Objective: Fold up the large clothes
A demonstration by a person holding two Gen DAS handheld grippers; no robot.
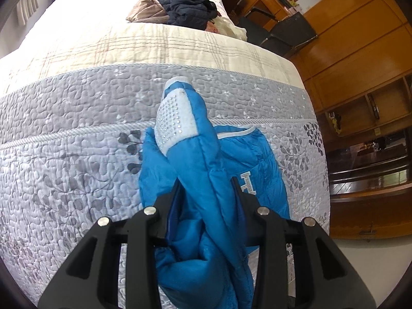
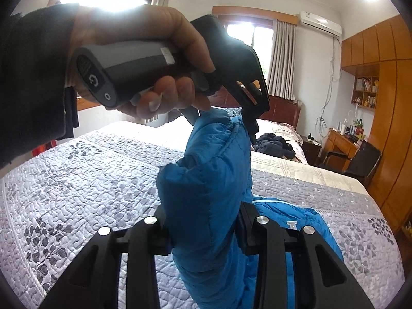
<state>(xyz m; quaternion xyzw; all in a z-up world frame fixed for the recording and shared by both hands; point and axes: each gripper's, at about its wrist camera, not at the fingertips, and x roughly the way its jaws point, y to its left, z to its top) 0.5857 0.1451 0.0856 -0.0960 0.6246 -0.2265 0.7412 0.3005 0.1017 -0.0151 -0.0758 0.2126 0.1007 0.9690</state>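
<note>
Mid-fold on the grey quilted bedspread with the leaf print [image 1: 77, 154]: I have a bright blue padded jacket [image 1: 195, 180] lifted part-way off the bed, its lower body, with a white letter patch, resting on the quilt near the foot-end corner. My left gripper [image 1: 207, 188] is clamped on a bunched sleeve whose white rhinestone-studded cuff tab [image 1: 175, 118] points up the bed; the jaws stand only as far apart as the thick padding forces them. My right gripper [image 2: 203, 219] is likewise closed on a puffy wad of the same jacket, fabric filling the gap between its fingers. From the right wrist view, the left gripper, gripped by a hand [image 2: 164, 59] in a dark sleeve, pinches the jacket higher above the bed.

I judge this the lay-out or first sleeve-fold step. Next calls for spreading or lowering the garment flat on the quilt without slipping. A dark navy jacket heap [image 1: 190, 10] waits far up the bed.
</note>
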